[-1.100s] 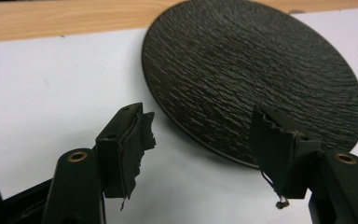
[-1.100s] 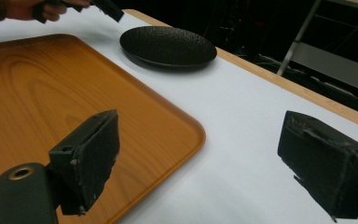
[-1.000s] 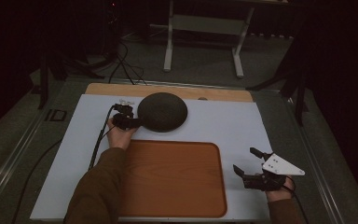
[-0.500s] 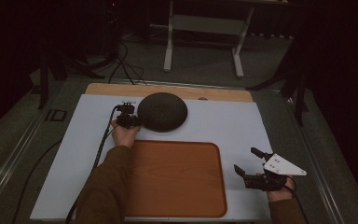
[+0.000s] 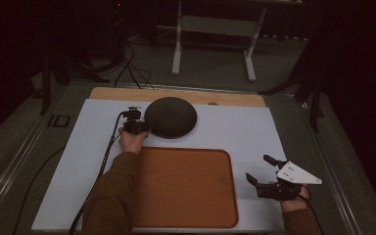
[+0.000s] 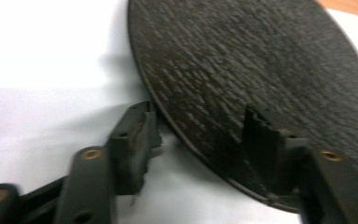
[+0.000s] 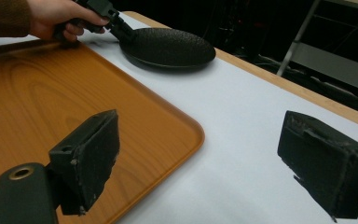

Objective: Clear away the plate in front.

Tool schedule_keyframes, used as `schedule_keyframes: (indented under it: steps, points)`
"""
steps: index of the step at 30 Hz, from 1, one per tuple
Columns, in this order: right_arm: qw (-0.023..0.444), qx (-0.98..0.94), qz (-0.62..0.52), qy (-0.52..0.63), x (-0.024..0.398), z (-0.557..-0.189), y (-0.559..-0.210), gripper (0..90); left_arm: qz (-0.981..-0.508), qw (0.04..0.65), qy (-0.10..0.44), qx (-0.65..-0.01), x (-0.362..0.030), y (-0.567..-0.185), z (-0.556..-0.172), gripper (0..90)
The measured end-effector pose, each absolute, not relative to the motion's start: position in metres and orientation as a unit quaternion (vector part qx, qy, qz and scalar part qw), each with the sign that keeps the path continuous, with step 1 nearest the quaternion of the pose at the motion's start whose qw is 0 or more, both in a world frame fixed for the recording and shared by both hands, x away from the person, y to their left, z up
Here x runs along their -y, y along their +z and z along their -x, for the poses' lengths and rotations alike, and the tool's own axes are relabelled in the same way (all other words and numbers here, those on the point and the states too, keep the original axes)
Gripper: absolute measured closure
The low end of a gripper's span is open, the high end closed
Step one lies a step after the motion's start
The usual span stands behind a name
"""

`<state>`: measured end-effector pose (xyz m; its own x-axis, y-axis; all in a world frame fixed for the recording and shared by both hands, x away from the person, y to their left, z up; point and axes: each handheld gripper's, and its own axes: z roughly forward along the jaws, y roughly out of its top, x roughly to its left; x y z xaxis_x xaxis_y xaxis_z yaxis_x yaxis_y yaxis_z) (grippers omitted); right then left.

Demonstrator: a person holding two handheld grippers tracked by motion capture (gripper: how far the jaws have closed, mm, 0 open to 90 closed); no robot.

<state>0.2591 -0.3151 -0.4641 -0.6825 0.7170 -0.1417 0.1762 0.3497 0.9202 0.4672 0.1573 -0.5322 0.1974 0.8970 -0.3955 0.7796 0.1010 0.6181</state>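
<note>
A dark, rough-textured round plate (image 5: 170,116) lies on the white table top (image 5: 245,132) toward the back. My left gripper (image 5: 144,126) reaches its left rim. In the left gripper view, one jaw sits on the table outside the rim and the other stands over the plate (image 6: 261,60), with the rim between them. My left gripper (image 6: 200,135) has just been closing, but the pads do not clamp the rim. My right gripper (image 5: 258,167) rests open near the front right, with only bare table between its pads (image 7: 93,149). From there the plate (image 7: 172,44) and left gripper (image 7: 121,30) show farther off.
An orange wooden tray (image 5: 186,188) lies in front of the plate, between the two hands; its rounded corner (image 7: 186,135) is close to my right gripper. A wooden strip (image 5: 176,95) edges the table's far side. A cable (image 5: 103,166) trails along the left forearm.
The left hand has edged slightly toward the plate and its jaws have narrowed around the rim. The right gripper has kept still.
</note>
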Motion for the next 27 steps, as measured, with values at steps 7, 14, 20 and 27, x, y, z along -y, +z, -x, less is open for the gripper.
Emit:
schedule_keyframes:
  steps: [7,14,20,27]
  points:
    - [0.274,-0.775,-0.289,0.491,0.3155,-0.2596,-0.4643,12.6,-0.647,0.388,0.073,-0.653,-0.1579,-0.5310,-0.4675,55.1]
    - [0.272,-0.775,-0.289,0.491,0.3152,-0.2601,-0.4647,12.6,-0.630,0.396,0.057,-0.665,-0.1588,-0.5310,-0.4674,59.2]
    - [0.272,-0.776,-0.289,0.491,0.3154,-0.2601,-0.4647,12.6,-0.595,0.421,0.042,-0.684,-0.1598,-0.5292,-0.4672,67.3]
    - [0.269,-0.777,-0.287,0.491,0.3148,-0.2600,-0.4647,12.6,-0.537,0.479,-0.013,-0.694,-0.1540,-0.5330,-0.4683,65.7]
